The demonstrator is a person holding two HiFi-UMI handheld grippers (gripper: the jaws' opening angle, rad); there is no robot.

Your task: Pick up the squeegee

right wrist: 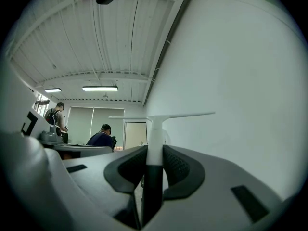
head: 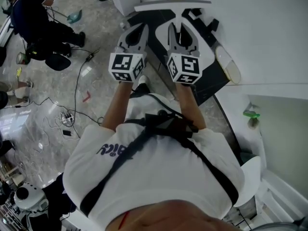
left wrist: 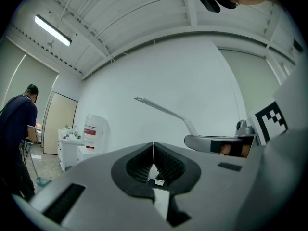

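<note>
- White wall (right wrist: pixel 240 81) close ahead and to the right, ribbed ceiling (right wrist: pixel 96 47) overhead, marbled floor (head: pixel 72 90) far below with cables, a person in dark clothes (head: pixel 33 18) off at the far left
- Squeegee (head: pixel 172 5) clear of any surface, up in front of the chest and close to the wall, in the right gripper (head: pixel 181 29)
- Right gripper: closed on the squeegee's handle (right wrist: pixel 155 138), dark lower stretch down between the pads (right wrist: pixel 175 167), white upper stretch rising straight past the tips
- Long axis of the handle in line with the right gripper's own jaws; blade (right wrist: pixel 161 116) across the top at right angles, a plain T from the right gripper view
- Left gripper (head: pixel 136 30): just beside the right one, jaws pressed together with nothing between them; squeegee up and to its right, apart from it
- Nearer by far: the right gripper, with the grasp made; by the look of it, pick-up done or all but done, nothing here calling for the left side
- Hard to tell: how deep the handle sits in the pads, and whether the blade touches the wall or stands just off it
- Cut off: the handle's lower end, lost behind the gripper body; what looks like a dark counter (head: pixel 211 83) beneath, partly covered by both grippers and the arms
</note>
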